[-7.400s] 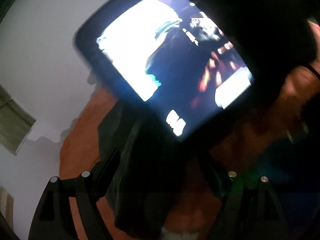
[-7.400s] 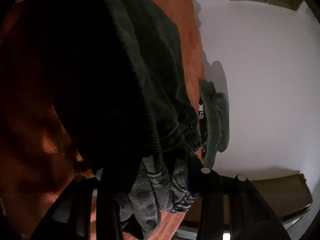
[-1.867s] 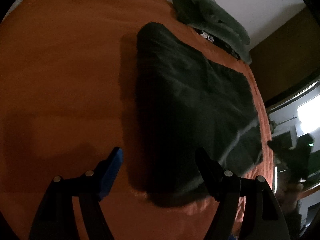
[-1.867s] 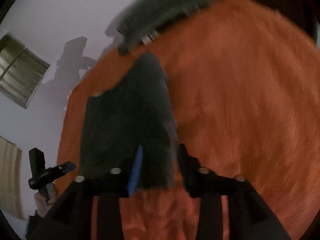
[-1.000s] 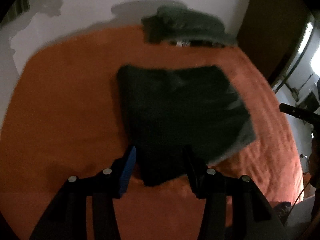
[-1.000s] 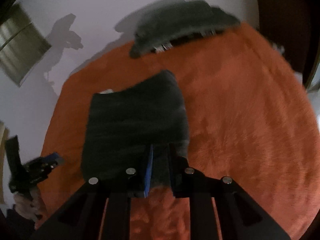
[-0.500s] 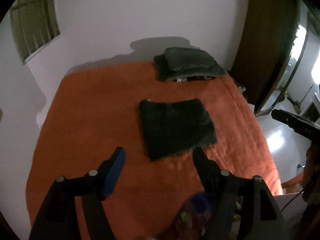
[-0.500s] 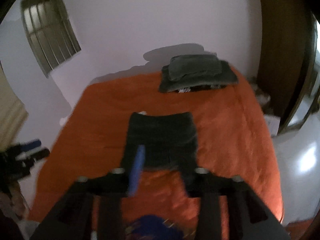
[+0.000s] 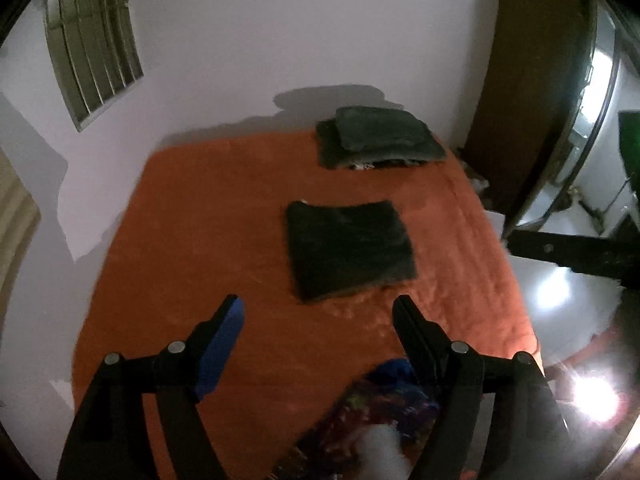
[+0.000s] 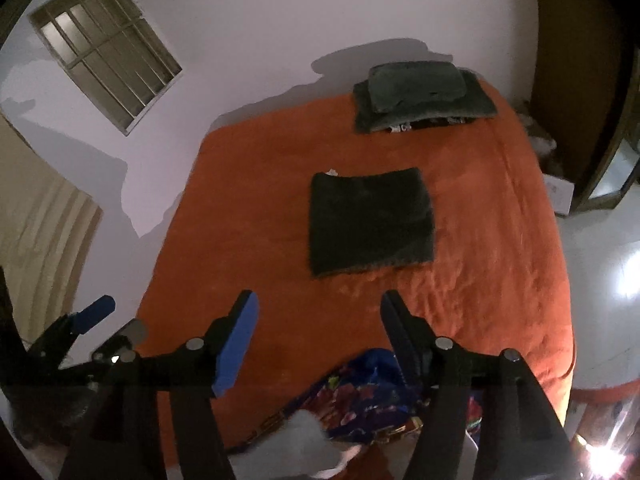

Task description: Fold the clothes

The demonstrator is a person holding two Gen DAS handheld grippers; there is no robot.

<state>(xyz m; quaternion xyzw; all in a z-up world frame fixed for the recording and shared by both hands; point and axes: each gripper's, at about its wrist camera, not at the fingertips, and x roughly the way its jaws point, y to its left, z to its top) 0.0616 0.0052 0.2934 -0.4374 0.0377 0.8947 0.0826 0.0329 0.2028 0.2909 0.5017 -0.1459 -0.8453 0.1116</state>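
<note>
A dark garment (image 9: pixel 348 248) (image 10: pixel 370 220) lies folded into a flat rectangle in the middle of the orange bed cover (image 9: pixel 192 232) (image 10: pixel 248 216). My left gripper (image 9: pixel 318 304) hangs high above the bed's near part. Its jaws are opening and there is nothing between them. My right gripper (image 10: pixel 320 298) is also well above and short of the garment. Its jaws are opening too and hold nothing. In the right wrist view the left gripper (image 10: pixel 84 320) shows at the far left. In the left wrist view the right gripper (image 9: pixel 572 252) shows at the right edge.
A stack of folded dark clothes (image 9: pixel 380 140) (image 10: pixel 424 96) sits at the bed's far end against the white wall. A colourful cloth (image 9: pixel 380 400) (image 10: pixel 368 392) lies at the near edge. A barred window (image 10: pixel 108 48) is on the left, a wooden door (image 9: pixel 520 100) on the right.
Both grippers have risen and pulled back from the folded garment, which stays flat on the bed. Both pairs of jaws have spread wider; the right was nearly shut a second ago.
</note>
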